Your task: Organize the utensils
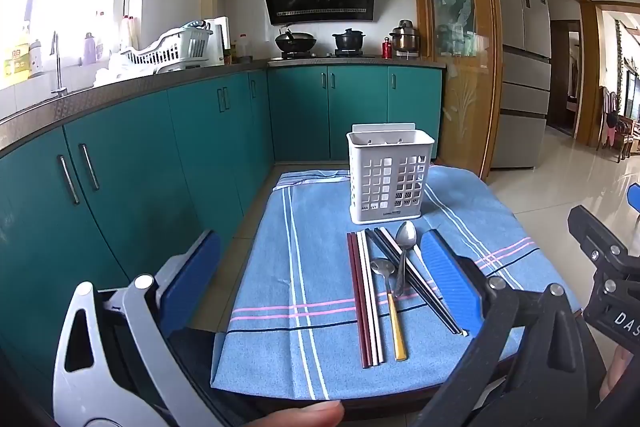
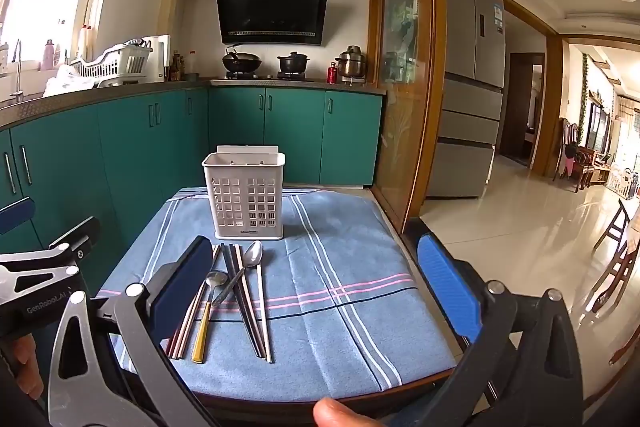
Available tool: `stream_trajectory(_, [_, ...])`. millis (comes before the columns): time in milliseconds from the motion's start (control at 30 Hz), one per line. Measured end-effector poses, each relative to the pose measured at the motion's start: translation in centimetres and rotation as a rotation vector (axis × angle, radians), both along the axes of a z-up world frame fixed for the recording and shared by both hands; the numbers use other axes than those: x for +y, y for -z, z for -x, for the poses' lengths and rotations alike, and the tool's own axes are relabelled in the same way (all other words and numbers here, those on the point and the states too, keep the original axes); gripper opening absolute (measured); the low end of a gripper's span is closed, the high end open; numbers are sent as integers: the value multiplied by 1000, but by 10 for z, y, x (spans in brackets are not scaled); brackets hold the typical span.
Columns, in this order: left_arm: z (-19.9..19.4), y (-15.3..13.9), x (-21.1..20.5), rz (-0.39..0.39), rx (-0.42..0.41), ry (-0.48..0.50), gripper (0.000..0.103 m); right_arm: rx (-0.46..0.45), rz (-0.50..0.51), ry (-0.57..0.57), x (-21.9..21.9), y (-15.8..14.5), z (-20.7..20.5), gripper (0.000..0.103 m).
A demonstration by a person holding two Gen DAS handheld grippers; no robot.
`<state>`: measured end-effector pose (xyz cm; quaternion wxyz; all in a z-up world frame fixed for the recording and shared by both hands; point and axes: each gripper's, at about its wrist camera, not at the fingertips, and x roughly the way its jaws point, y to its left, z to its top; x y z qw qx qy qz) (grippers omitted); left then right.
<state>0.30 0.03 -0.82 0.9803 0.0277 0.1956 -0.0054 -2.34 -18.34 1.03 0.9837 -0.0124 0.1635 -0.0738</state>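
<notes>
The left tool (image 1: 320, 259) is being held spread wide with nothing pinched, chopsticks (image 1: 366, 299) and spoons (image 1: 405, 247) are being left lying before the white holder (image 1: 390, 175) on the cloth-covered worktop (image 1: 280, 267), right tool (image 2: 316, 279) likewise spread.

A small desk (image 2: 400, 385) carries a blue striped cloth (image 2: 340, 327). Toward the cloth's far edge stands the white perforated plastic utensil holder (image 2: 245, 199), upright. Just in front of the holder lie the utensils, lengthwise toward it: dark red and white chopsticks (image 1: 366, 303) leftmost, the yellow-handled metal spoon (image 1: 390, 311) right of them, then the all-metal spoon (image 1: 404, 251) resting across black chopsticks (image 1: 420, 287). Behind the holder runs the teal cabinet row (image 2: 296, 131).
</notes>
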Motion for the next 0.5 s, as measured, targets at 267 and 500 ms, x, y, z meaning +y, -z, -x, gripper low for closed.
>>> stream_trajectory(267, [-1, 2, 0, 1, 1, -1, 99, 3, -1, -1, 1, 3, -1, 100])
stream_trajectory(500, [-1, 0, 1, 4, 2, 0, 99, 4, 0, 0, 1, 3, 0, 100])
